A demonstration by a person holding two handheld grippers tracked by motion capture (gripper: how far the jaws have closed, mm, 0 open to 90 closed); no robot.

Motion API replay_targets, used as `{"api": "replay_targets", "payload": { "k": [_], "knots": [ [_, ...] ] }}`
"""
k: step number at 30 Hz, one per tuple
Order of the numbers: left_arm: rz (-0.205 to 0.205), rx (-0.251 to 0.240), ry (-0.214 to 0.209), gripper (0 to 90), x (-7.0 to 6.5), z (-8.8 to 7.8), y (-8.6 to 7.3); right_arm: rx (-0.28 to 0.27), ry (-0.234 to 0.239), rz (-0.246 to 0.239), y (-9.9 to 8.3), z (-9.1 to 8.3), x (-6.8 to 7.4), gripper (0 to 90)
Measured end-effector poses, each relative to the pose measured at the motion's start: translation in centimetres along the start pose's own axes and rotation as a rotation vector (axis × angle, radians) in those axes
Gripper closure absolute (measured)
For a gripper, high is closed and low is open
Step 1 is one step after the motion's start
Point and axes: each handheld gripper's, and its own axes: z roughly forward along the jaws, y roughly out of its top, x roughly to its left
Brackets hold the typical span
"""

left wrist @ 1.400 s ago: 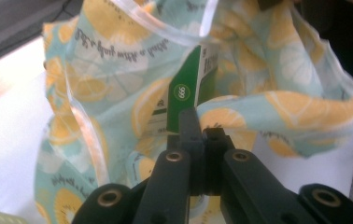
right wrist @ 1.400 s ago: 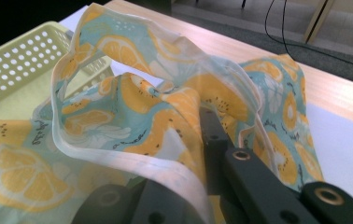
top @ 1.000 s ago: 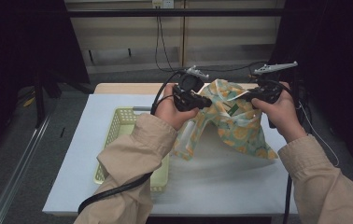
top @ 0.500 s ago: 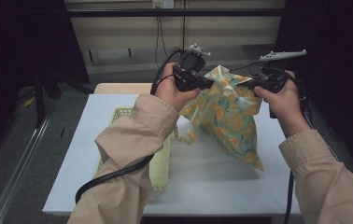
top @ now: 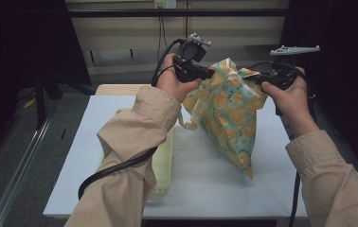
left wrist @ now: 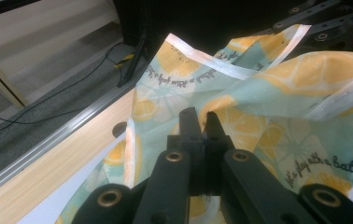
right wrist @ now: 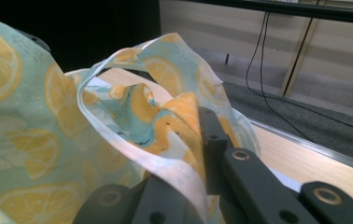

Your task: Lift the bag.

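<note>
One cloth bag [top: 227, 111], pale green with an orange-slice print and white hems, hangs above the white table [top: 215, 184], raised off its surface and stretched between two grippers. The left gripper [top: 208, 73] pinches the bag's left upper edge; the right gripper [top: 257, 79] pinches its right upper edge. In the high view the bag's lower corner points down toward the near right of the table, and one yellow mesh basket [top: 163, 161] lies at the left, partly under the person's left sleeve [top: 129, 156]. The left gripper view adds detail: the jaws are shut tight on a fold of the bag [left wrist: 240, 116], and the right gripper [left wrist: 324, 21] shows at the far upper edge. Printed script on the fabric reads partly "play with a bat", the rest cut off. The right gripper view shows its jaws closed on bunched fabric [right wrist: 165, 116], one jaw covered by a hem. Two cables hang along the far wall.
</note>
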Motion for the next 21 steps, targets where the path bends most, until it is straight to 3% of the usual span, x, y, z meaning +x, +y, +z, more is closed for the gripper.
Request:
{"api": "replay_targets", "payload": {
  "k": [6,9,12,15,21],
  "knots": [
    [-0.013,0.014,-0.019,90.0,0.1,0.2,-1.2,0.024,0.016,0.001,-0.9,0.7,0.5,90.0],
    [-0.016,0.011,-0.001,90.0,0.3,-0.2,-1.3,0.025,0.016,-0.001,-1.0,0.9,0.8,90.0],
    [-0.018,-0.014,0.029,90.0,0.6,-1.0,-0.9,-0.013,0.002,0.015,-0.3,0.6,0.8,90.0],
    [-0.001,-0.016,0.044,90.0,0.7,-1.4,-0.6,-0.023,-0.005,0.011,0.4,0.4,0.9,90.0],
    [-0.013,0.002,0.007,90.0,0.9,-1.2,-1.4,-0.005,0.029,-0.006,0.2,0.9,1.7,90.0]
  ]
}}
